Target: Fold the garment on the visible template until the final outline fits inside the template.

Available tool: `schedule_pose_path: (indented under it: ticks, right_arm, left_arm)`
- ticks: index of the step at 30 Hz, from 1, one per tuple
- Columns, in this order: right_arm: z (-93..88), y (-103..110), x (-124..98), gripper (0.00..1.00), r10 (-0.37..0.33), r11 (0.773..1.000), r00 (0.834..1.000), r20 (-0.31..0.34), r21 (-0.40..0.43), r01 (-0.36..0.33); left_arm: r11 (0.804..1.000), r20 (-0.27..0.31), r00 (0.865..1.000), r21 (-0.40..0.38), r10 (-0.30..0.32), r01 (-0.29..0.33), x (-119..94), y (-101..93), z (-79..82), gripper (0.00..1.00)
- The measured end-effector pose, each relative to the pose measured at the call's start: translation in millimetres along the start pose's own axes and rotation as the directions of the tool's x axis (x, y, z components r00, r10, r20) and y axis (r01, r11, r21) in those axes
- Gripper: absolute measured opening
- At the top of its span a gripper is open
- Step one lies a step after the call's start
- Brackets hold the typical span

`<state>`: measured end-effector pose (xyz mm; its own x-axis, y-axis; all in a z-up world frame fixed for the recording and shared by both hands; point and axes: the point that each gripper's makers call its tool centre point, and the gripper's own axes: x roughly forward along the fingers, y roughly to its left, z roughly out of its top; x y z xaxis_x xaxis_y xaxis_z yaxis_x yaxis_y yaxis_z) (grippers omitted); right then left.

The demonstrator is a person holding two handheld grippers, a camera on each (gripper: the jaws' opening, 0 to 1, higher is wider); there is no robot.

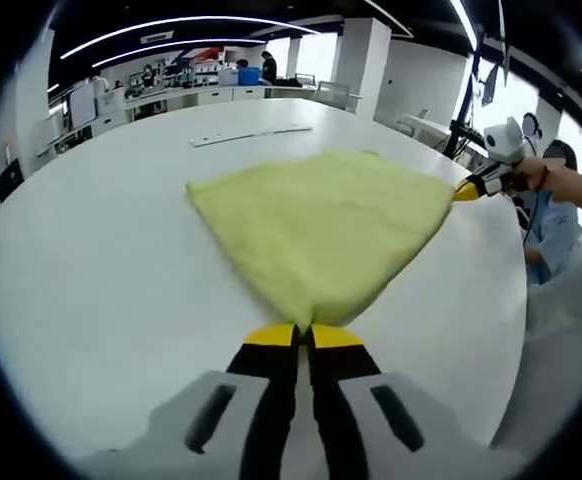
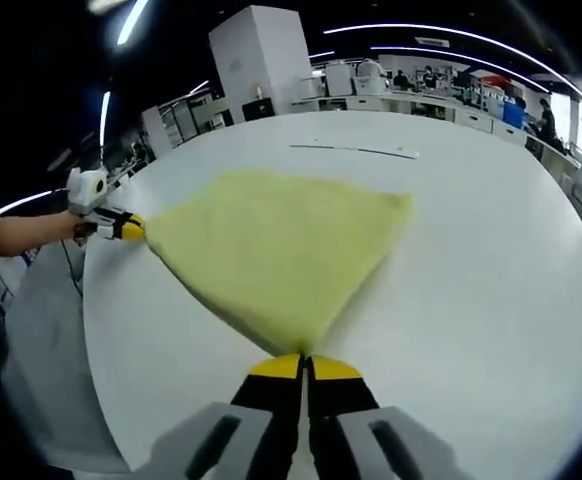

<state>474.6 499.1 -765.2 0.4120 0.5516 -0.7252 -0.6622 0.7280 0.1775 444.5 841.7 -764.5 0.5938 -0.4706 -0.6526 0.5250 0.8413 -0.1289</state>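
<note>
Your left gripper and right gripper each pinch a corner of the soft yellow cloth garment; keep it taut above the white table.

Pale yellow garment, spread flat on white table
</note>
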Motion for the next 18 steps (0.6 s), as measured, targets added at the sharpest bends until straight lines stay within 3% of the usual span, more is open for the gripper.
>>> schedule_pose_path:
  ticks: [18]
  right_arm:
    - [-15.4, 10, -12, 0.0, 0.009, 1.0, 0.999, -0.031, -0.009, -0.009]
  left_arm:
    - [0.997, -0.026, 1.0, 0.08, 0.005, -0.002, -13, -10.8, -10.5, 0.0]
